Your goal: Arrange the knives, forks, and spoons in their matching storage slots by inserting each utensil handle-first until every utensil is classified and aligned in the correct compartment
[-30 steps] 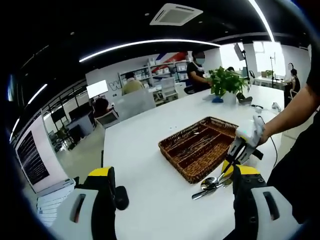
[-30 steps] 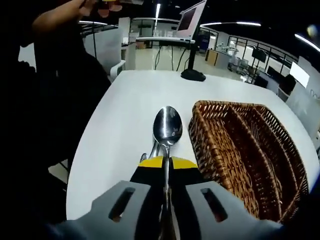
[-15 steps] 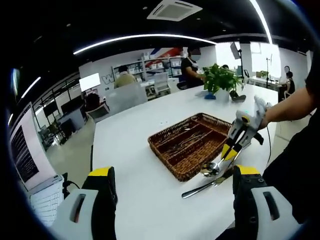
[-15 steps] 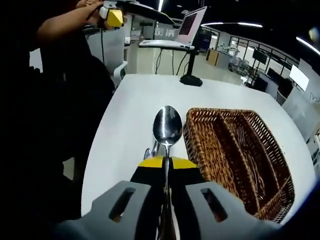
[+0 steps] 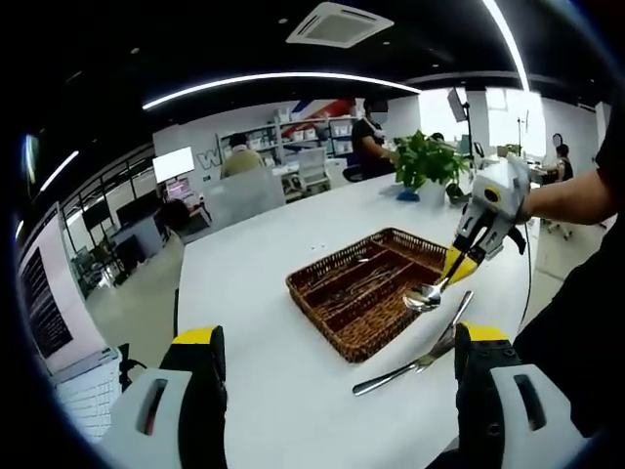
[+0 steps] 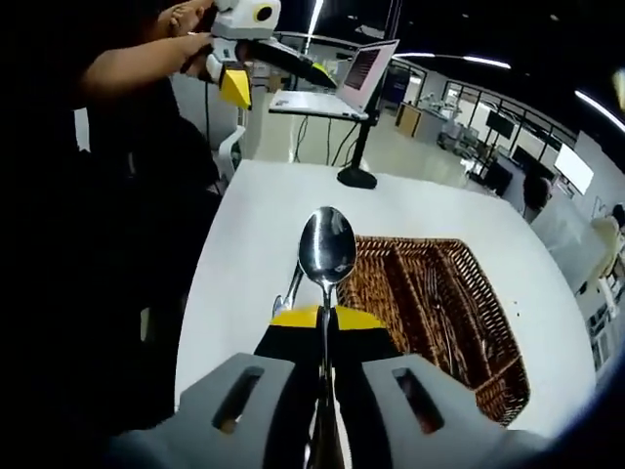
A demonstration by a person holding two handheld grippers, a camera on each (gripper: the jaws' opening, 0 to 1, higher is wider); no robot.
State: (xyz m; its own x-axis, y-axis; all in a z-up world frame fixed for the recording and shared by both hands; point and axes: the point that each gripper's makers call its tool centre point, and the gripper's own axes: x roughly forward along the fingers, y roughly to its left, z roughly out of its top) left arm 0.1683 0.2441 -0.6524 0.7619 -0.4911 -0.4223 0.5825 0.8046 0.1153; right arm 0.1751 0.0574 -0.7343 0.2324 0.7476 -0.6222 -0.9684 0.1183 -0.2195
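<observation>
In the left gripper view, the left gripper (image 5: 332,401) has its two yellow-tipped jaws spread wide apart at the near edge, with nothing between them. Beyond them a white table (image 5: 264,283) carries a brown wicker tray (image 5: 366,293) divided into long compartments, with metal utensils lying inside; which kinds they are is too small to tell. Just near of the tray's right corner another utensil (image 5: 415,360) lies flat on the table, apart from the tray. The right gripper (image 5: 457,264) comes in from the right, held by a hand (image 5: 513,200), and pinches a spoon (image 5: 427,295) whose bowl hangs over the tray's right end, clear of the table. A potted plant (image 5: 430,161) stands at the far end of the table

In the right gripper view, the right gripper's jaws are pressed together on the spoon's handle, the shiny bowl (image 6: 327,246) pointing away. The wicker tray lies below, to the right of the spoon and partly behind it, its compartments running away from the camera. The utensil on the table shows just left of the spoon. At the far left the left gripper is held up high, well apart, with a laptop (image 6: 337,88) behind it
</observation>
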